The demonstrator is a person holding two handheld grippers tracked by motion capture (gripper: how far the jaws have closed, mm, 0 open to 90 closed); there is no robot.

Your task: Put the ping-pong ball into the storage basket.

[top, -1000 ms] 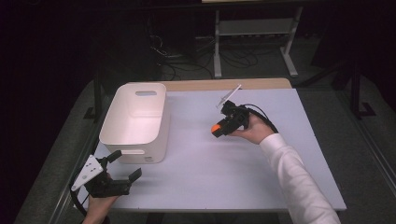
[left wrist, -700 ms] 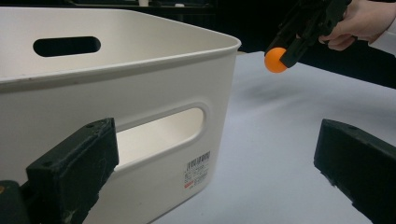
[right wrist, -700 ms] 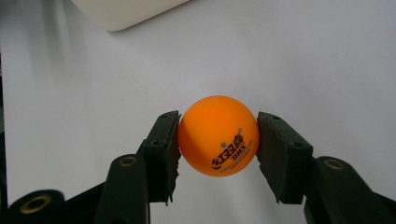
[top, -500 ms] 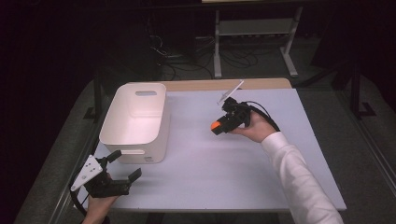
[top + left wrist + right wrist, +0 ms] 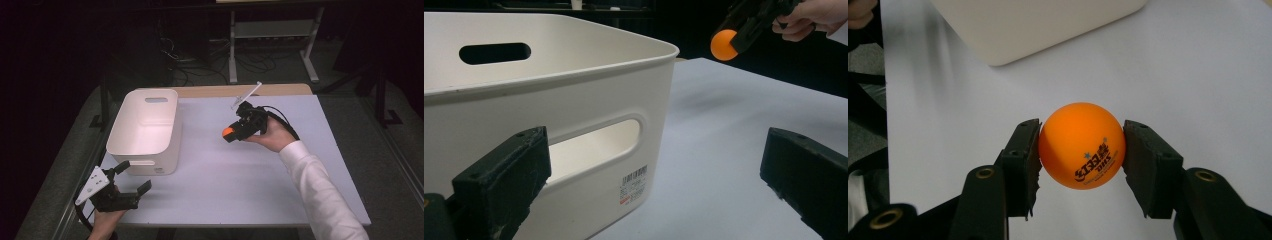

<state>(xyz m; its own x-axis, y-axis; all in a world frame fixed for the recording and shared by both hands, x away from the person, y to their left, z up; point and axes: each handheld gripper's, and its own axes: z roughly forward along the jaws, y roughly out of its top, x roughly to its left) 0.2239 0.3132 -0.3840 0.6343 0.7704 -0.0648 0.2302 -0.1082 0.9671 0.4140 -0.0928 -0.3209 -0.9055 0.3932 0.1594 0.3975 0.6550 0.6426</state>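
Observation:
An orange ping-pong ball (image 5: 1082,145) with dark print sits clamped between the two black jaws of my right gripper (image 5: 1082,157), held above the white table (image 5: 240,175). From above, the ball (image 5: 228,132) and the right gripper (image 5: 231,135) hang over the table's middle, to the right of the white bin (image 5: 145,127). The left gripper view catches the ball (image 5: 723,45) high at the right, past the bin (image 5: 549,100). My left gripper (image 5: 134,179) rests open at the front left corner, just before the bin's near wall, nothing between its fingers (image 5: 504,175).
The bin's inside looks bare, with handle slots (image 5: 594,142) in its end walls and a barcode sticker (image 5: 634,182) on the near one. A wooden strip (image 5: 240,91) edges the table's far side. Beyond it stand a metal frame (image 5: 272,45) and floor cables in the dark.
My right gripper has risen a little with the ball still clamped in it. The left gripper has stayed where it was.

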